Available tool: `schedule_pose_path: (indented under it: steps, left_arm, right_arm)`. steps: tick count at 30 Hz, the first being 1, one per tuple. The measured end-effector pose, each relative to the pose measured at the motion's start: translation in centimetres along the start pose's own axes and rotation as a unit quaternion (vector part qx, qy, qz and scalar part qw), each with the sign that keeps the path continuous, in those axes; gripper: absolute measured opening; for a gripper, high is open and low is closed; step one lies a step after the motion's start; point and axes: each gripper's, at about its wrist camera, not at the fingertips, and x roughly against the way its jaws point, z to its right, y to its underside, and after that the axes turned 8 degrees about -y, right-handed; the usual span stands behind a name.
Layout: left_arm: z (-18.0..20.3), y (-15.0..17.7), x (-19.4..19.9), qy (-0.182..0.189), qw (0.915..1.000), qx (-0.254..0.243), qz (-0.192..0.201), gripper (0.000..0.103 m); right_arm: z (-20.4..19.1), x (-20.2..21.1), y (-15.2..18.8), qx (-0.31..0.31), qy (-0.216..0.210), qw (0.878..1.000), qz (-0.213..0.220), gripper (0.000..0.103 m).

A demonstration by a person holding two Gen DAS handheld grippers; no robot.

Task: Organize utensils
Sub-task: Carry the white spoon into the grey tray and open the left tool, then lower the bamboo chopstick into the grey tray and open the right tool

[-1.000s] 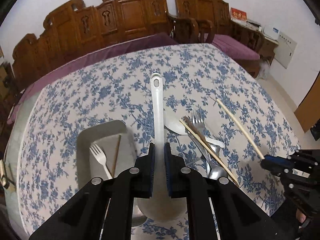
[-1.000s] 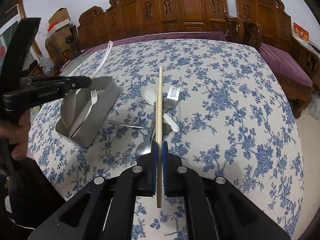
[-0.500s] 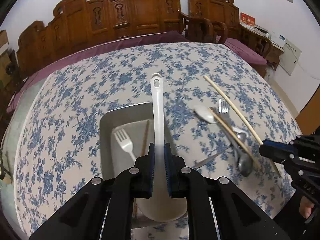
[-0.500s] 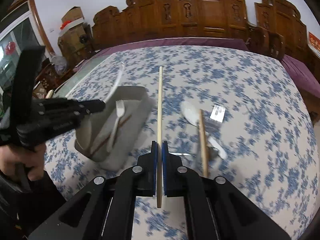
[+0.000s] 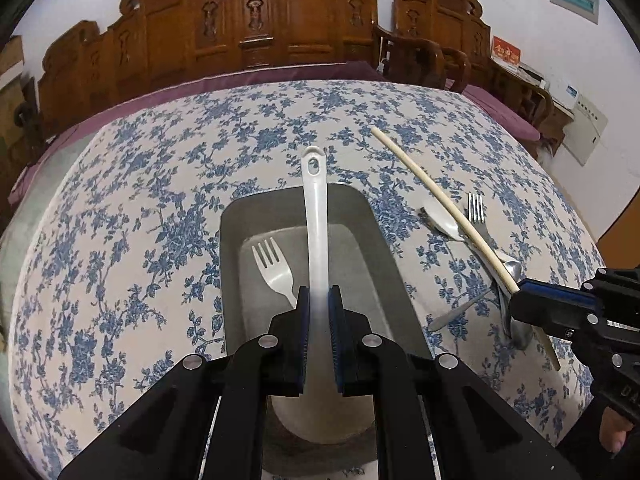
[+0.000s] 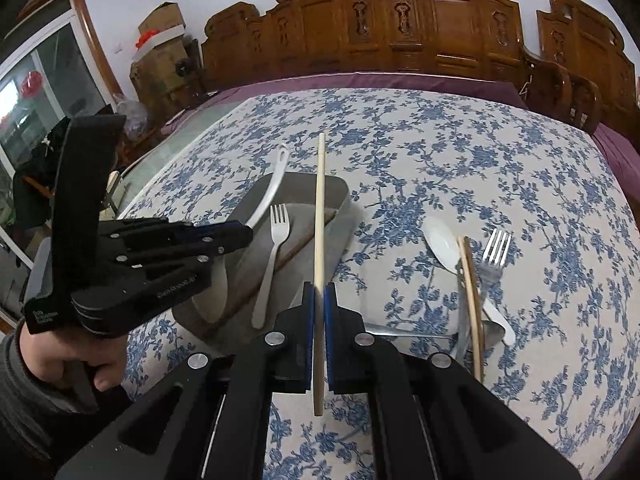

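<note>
Since a second ago we have carried both tools leftward across the flowered tablecloth (image 5: 120, 264): the grey tray (image 5: 372, 240), then off to the left of our left gripper (image 5: 318, 300), now lies straight beneath it. That gripper stays clamped on the white ladle (image 5: 316, 216), handle pointing away, bowl hanging below the pads over the tray's near end. Our right gripper (image 6: 319, 300) keeps its jaws pinched on a pale chopstick (image 6: 320, 216), now held over the tray's right edge.

In the tray lie a white plastic fork (image 6: 272, 256) and a brown chopstick (image 6: 304, 240). On the cloth to the right remain a white spoon (image 6: 440, 244), a metal fork (image 6: 494, 256), another chopstick (image 6: 472, 304) and metal handles, heaped together.

Printing on the left tool's side is too blurred to read.

The tray's left half is bare; cloth beyond it is open up to the table's far edge.
</note>
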Motion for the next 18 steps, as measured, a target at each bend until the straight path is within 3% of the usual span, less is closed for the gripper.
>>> schedule_pose_path:
  steps: [9, 18]
  left_arm:
    - [-2.4, 0.1, -0.4, 0.011, 0.9994, 0.031, -0.006, 0.01]
    - [-5.3, -0.5, 1.8, -0.002, 0.9985, 0.047, 0.027, 0.017]
  right_arm:
    - [-1.0, -1.9, -0.7, 0.0, -0.002, 1.0, -0.009, 0.006]
    - [-3.3, -4.8, -1.0, 0.003, -0.009, 1.0, -0.025, 0.006]
